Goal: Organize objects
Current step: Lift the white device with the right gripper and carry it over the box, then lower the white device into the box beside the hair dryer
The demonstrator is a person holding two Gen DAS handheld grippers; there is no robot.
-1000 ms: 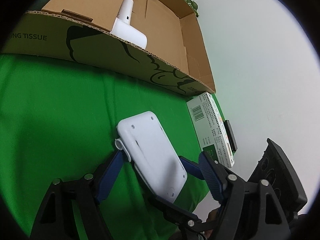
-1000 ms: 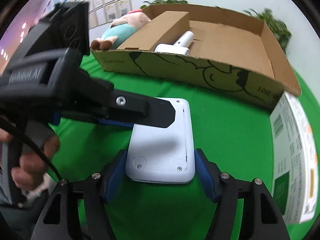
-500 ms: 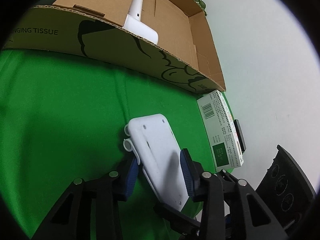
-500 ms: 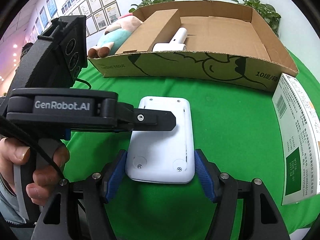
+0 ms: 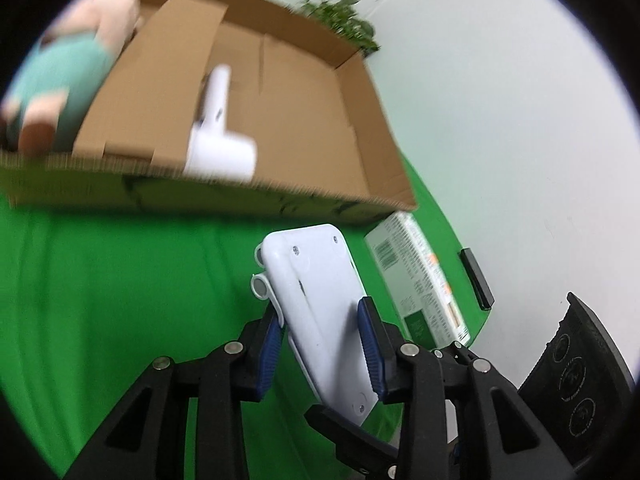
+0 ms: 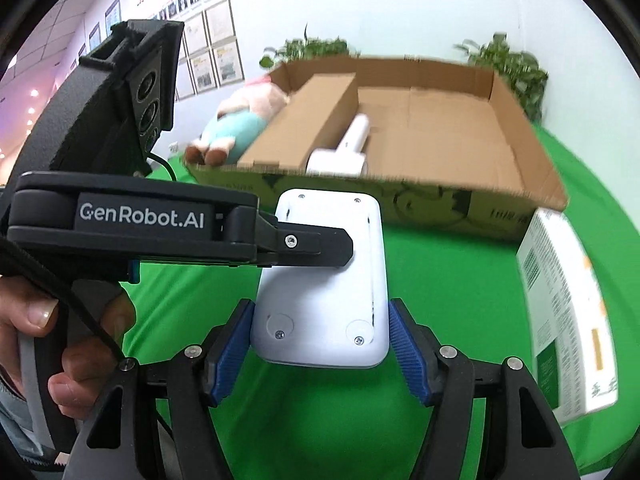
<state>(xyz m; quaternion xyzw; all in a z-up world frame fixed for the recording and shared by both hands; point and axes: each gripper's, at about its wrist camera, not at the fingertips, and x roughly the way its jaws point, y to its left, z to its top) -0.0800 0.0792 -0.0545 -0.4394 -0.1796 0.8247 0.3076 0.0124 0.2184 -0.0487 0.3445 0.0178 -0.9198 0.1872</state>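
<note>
White device (image 5: 320, 300) at frame centre above green cloth (image 5: 120, 300), left gripper (image 5: 320, 344) closing, pads pressed on its long sides, right gripper (image 6: 320, 344) clamping its near end, cardboard box (image 6: 460, 208) rim just beyond, green-white carton (image 6: 568, 312) at right edge.

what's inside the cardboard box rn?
Inside the cardboard box: one white handheld device beside a folded-in flap; the remaining floor looks bare. Anything under the flap or tight against the near wall is hidden.

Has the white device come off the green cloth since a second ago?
Yes. The white device, gripped by both grippers, has risen: its far end now overlaps the cardboard box front wall, where earlier green cloth showed between them.
</note>
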